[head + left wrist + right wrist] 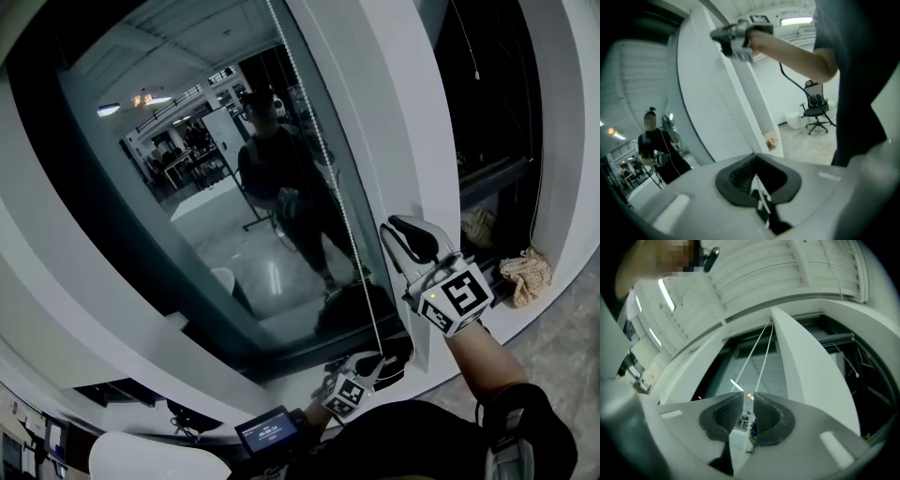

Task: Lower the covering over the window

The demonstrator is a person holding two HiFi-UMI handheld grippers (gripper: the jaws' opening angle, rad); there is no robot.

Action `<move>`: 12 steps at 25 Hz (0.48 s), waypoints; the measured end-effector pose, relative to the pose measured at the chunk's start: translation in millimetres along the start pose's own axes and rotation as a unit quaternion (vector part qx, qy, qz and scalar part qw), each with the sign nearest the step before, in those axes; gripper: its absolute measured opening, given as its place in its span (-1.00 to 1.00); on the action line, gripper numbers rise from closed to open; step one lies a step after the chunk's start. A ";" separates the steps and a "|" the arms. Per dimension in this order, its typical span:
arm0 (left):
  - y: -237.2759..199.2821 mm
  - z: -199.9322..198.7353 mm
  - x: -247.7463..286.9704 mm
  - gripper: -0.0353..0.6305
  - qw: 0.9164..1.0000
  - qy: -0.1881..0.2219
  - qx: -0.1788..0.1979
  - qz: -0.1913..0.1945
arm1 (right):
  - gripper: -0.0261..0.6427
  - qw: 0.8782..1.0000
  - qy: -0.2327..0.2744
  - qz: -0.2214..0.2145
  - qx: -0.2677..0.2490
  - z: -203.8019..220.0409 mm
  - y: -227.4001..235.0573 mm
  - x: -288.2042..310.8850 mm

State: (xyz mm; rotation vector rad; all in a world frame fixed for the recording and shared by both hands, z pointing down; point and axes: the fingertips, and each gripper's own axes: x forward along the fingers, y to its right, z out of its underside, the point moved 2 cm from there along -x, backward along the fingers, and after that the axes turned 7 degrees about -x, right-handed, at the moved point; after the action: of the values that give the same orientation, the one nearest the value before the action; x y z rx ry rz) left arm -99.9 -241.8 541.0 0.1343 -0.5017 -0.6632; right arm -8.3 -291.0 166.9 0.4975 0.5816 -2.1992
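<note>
A white bead chain (328, 178) hangs down along the dark window pane (141, 206), beside the white post (394, 112). My left gripper (370, 361) is low by the sill, shut on the chain's lower end; in the left gripper view the chain (729, 110) runs up from between the closed pads (740, 180). My right gripper (412, 239) is higher up by the post. Its jaws stand slightly apart in the right gripper view (747, 413), and the chain (763, 366) passes through the gap and rises to the window top. The covering itself I cannot make out.
A crumpled cloth (527, 272) lies on the sill at the right. An office chair (815, 110) stands on the floor behind. A small device with a lit screen (267, 433) sits at the bottom edge. The glass reflects a person and the room.
</note>
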 end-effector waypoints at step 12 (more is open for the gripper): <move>72.5 133.1 18.1 -0.88 0.973 -0.157 -0.146 0.089 | -0.56 0.990 0.015 -0.103 0.091 -87.1 2.1 76.5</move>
State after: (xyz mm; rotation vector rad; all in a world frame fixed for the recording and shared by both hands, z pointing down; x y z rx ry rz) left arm -112.1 -191.1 684.5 -0.2957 -0.7052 -0.5783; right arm -39.5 -289.6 55.2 0.5896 0.4684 -2.4600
